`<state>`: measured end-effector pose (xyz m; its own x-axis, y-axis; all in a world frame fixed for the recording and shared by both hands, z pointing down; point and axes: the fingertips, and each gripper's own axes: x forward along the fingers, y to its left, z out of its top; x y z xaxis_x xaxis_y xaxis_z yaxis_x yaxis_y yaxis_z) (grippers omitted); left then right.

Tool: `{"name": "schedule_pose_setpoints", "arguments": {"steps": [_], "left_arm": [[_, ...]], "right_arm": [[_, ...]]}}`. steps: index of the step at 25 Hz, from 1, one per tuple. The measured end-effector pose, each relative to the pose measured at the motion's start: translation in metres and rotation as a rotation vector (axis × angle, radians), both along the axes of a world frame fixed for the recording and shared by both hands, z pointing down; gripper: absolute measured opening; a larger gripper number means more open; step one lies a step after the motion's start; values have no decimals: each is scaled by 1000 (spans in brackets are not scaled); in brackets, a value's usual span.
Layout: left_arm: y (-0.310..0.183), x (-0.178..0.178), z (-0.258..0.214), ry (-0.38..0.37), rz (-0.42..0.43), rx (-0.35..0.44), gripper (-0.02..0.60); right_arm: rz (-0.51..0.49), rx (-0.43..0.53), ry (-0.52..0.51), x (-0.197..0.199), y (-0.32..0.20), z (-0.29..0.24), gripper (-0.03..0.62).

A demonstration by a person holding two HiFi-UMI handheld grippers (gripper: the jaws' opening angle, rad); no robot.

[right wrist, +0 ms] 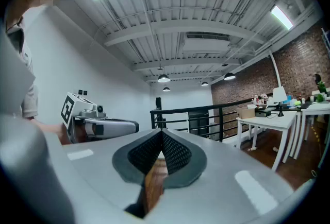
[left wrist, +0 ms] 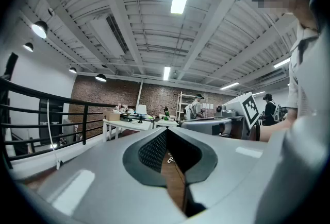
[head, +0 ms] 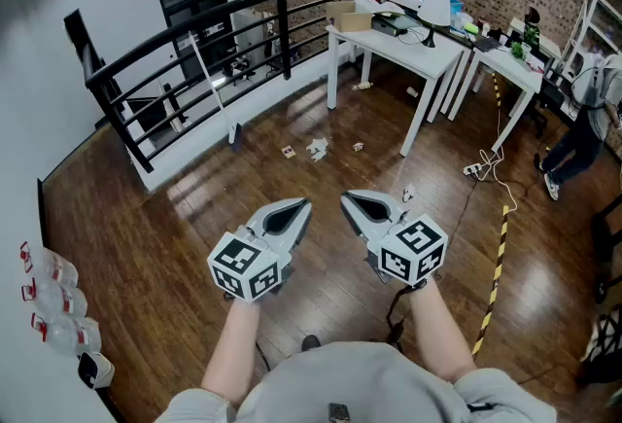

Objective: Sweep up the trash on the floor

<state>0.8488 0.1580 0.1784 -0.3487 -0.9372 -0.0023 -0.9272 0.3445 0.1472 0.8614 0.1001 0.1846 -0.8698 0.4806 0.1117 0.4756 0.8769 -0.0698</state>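
Observation:
Scraps of paper trash lie scattered on the wooden floor ahead of me, with another scrap near the right gripper's tip. A long thin white handle leans against the black railing. My left gripper and right gripper are held side by side, level, well above the floor. Both are shut with nothing between the jaws. In the left gripper view its jaws meet at the tip, and the same holds in the right gripper view.
A black railing curves along the left and back. White tables loaded with items stand at the back right. A power strip and cables and striped tape lie on the floor. A person stands far right. Bottles sit at the left wall.

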Motion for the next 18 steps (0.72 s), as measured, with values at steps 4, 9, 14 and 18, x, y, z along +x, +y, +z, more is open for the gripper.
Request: {"name": "schedule_pose_setpoints", "arguments": {"steps": [4,9,14,18], "left_arm": [[18,-16,6,6,6,0,5],[32,-41,10,10,2,14,5],[33,-73,14,-2,-6,13,5],[34,-121,21,5,-46,12,5]], "right_arm": [[20,2,-2,-19,16,0,0],[13,14,15,-42,31,6,0],[-8,2,22,-78,34,13,0],[-55,-18,16,-127,37,20,0]]}}
